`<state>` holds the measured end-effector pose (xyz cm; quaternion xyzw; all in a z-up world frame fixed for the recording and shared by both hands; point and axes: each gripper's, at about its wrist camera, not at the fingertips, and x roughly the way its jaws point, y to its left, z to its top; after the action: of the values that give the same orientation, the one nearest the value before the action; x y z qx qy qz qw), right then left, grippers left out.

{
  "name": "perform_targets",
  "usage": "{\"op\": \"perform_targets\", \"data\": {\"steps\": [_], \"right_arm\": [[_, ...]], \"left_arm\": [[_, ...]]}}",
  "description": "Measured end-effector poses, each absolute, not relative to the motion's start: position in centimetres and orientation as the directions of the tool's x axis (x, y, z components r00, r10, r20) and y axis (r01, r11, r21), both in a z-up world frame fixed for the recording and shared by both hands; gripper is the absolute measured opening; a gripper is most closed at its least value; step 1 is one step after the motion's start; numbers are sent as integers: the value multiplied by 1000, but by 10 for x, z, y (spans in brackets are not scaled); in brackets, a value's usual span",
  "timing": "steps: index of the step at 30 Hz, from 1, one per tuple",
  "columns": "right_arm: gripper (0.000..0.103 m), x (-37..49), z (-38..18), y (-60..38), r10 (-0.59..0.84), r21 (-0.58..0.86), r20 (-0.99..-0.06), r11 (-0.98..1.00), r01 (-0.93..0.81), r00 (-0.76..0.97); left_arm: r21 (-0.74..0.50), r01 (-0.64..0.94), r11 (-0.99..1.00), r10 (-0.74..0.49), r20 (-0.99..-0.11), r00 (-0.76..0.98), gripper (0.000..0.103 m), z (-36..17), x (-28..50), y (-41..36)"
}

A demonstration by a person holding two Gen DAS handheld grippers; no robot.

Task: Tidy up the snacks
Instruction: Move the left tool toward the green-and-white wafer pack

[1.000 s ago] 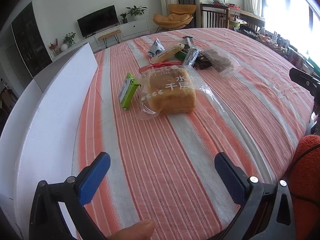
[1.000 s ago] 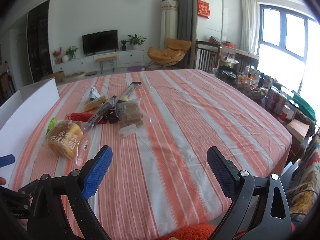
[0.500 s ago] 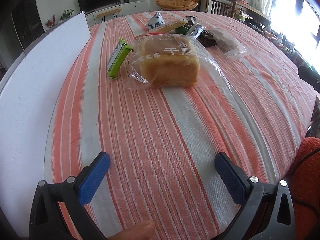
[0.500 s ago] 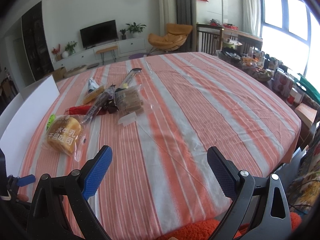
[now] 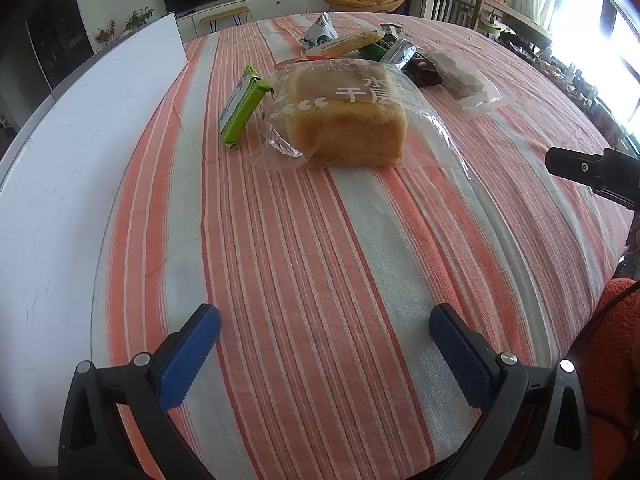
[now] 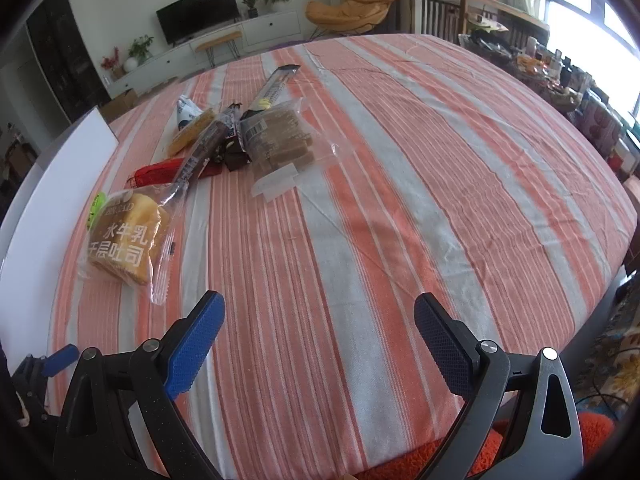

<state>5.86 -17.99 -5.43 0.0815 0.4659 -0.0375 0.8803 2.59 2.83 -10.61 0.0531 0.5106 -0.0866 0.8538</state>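
Striped tablecloth (image 5: 320,248) carries the bagged bread (image 5: 346,120) ahead of the left gripper (image 5: 324,344), both grippers' jaws spread empty; its slack wrapper may slip when pinched.

1. A round table covered by an orange-and-grey striped woven cloth (image 6: 360,208) carries everything.
2. A clear plastic bag holding a golden loaf of toast (image 5: 346,120) lies on it, just beside a lime-green wrapped bar (image 5: 242,106).
3. Farther back lies a cluster: a clear pack of brown wafers (image 6: 280,140), a red packet (image 6: 156,172), a long dark stick wrapper (image 6: 274,88).
4. A flat white board (image 5: 72,152) rests along the left edge.
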Motion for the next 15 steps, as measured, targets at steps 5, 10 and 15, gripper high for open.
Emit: {"op": "perform_targets", "data": {"steps": [5, 10, 15], "right_arm": [[97, 59, -70, -194, 32, 157, -851, 968, 194, 525], [97, 55, -74, -207, 69, 221, -851, 946, 235, 521], [97, 57, -75, -202, 62, 209, -853, 950, 232, 518]], "left_arm": [[-4, 257, 966, -122, -888, 444, 103, -105, 20, 32], [-86, 259, 962, -194, -883, 428, 103, -101, 18, 49], [-191, 242, 951, -284, -849, 446, 103, -78, 32, 58]]}}
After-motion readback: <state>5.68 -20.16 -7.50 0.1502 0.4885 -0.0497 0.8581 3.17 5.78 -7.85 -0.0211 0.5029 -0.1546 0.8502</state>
